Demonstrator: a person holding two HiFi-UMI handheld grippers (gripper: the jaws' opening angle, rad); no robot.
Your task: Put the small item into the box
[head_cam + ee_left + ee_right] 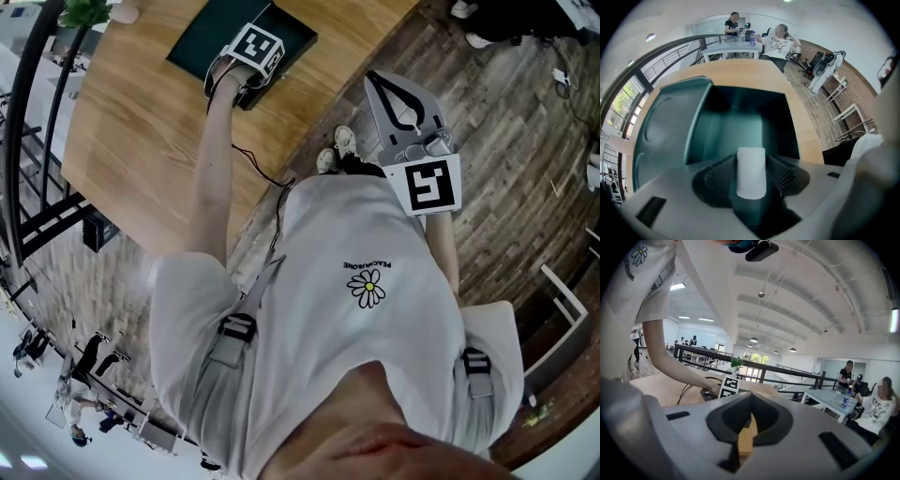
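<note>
A small white cylinder-shaped item (751,172) stands upright between the ribbed pads (783,171) of my left gripper (751,174). A thin gap shows on each side of it, so the jaws are open around it. The gripper hangs over the inside of a dark green box (740,123) whose lid (665,123) lies open to the left. In the head view the left gripper (253,52) reaches over that box (208,42) on the wooden table (141,122). My right gripper (380,82) is held up near the body, shut and off the table; a thin tan sliver (749,430) shows in its slit.
A black cable (255,167) trails across the table toward the person's body. A dark railing (37,112) runs along the table's left side, with a plant (84,11) at the corner. Wooden floor (506,122) lies to the right. People sit at a far table (776,43).
</note>
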